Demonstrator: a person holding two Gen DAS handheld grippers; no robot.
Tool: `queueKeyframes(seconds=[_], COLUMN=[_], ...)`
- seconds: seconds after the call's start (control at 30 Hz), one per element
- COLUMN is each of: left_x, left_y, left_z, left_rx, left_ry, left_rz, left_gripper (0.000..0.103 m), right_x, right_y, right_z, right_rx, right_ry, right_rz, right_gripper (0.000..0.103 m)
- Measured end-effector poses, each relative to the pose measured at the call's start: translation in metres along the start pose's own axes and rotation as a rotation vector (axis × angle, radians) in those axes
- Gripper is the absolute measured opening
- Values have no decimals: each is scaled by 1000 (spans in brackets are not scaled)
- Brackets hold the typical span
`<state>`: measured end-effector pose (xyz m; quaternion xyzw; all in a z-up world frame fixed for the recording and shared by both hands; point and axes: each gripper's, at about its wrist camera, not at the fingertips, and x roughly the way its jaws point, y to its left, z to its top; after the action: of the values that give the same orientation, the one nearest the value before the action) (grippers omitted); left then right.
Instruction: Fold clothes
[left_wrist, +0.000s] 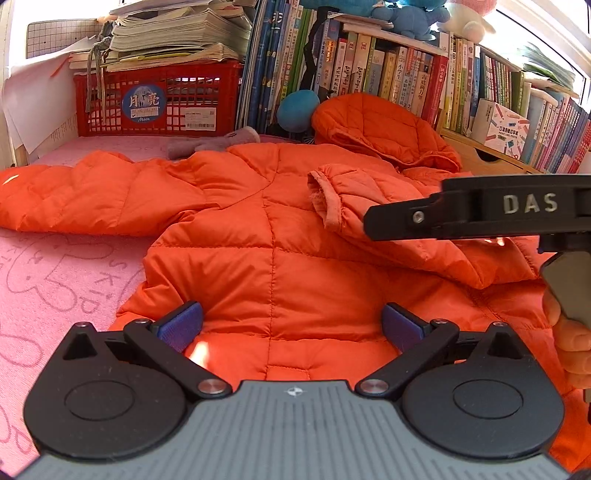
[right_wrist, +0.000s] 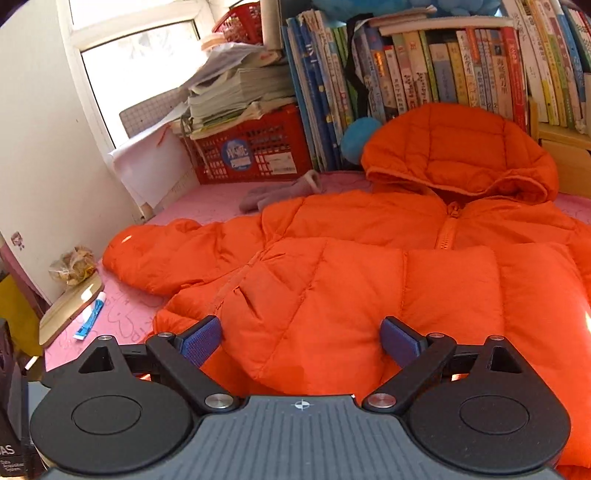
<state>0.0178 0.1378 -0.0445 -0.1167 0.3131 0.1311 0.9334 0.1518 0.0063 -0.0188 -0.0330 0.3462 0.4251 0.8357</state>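
The orange quilted hooded jacket (right_wrist: 369, 266) lies spread on the pink printed cloth (left_wrist: 55, 266), one sleeve (left_wrist: 369, 206) folded across its chest. The left gripper (left_wrist: 291, 325) and the right gripper (right_wrist: 301, 338) both stand wide open above it, holding nothing.

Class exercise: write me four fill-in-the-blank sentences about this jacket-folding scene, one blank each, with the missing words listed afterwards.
1. The puffer jacket spread on the pink mat is coloured ____.
2. One sleeve is folded across the jacket's body; the other sleeve lies stretched out on the ____.
3. The red crate behind the jacket carries a stack of ____.
4. The jaws of the left gripper and right gripper both stand ____.

Missing words: orange; mat; books; open
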Motion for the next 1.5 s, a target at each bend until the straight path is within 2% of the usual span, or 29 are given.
queueKeyframes(seconds=[0.03, 0.1, 0.2, 0.33, 0.47, 0.57, 0.63, 0.7, 0.77, 0.8, 0.9, 1.0, 1.1, 1.17, 1.27, 1.4, 1.5], left_x=[0, 0, 0, 0, -1, -1, -3, -5, -10, -13, -20, -7, 34, 64, 102, 113, 115], left_y=[0, 0, 1, 2, 2, 3, 6, 9, 12, 12, 4, -4, -13, -18, -13, -3, -6], left_z=[0, 0, -1, -1, -2, -2, -2, 0, 10, 16, 44, 74, 91, 94, 84, 78, 77], left_rx=[-2, -4, -6, -8, -9, -12, -27, -49, -61, -47, 27, 68, 133, 166, 172, 130, 155], left_ry=[-1, -2, -3, -4, -4, -5, -9, -10, -7, -17, -112, -232, -245, -207, -94, -29, -20], left_rz=[-1, -3, -4, -6, -6, -8, -1, 11, 24, 26, 95, 212, 333, 390, 458, 431, 447], left_gripper=[103, 103, 103, 103, 103, 103, 103, 103, 103, 103, 103, 103, 103, 103, 103, 103, 103], right_x=[7, 20, 40, 67, 87, 76, 57, 30, 9, 0, -13, -13, -8, 2, 27, 64, 72], right_y=[6, 13, 14, 21, 27, 26, 22, 15, 7, 2, -16, -31, -39, -31, -10, 9, 5], right_z=[1, 6, 22, 34, 35, 34, 32, 28, 22, 18, 6, -4, -12, -9, -3, -8, -12], right_rx=[-24, -44, 14, 3, -25, -24, -33, -65, -119, -162, -273, -318, -338, -366, -477, -639, -660], right_ry=[1, 5, 16, 26, 22, -7, -60, -162, -235, -263, -282, -255, -246, -251, -259, -250, -229], right_rz=[-35, -97, -87, -76, -75, -47, -46, -116, -226, -319, -500, -563, -585, -568, -579, -650, -671], right_gripper=[71, 40, 33, 33, 42, 59, 72, 80, 87, 88, 89, 90, 90, 90, 98, 101, 102])
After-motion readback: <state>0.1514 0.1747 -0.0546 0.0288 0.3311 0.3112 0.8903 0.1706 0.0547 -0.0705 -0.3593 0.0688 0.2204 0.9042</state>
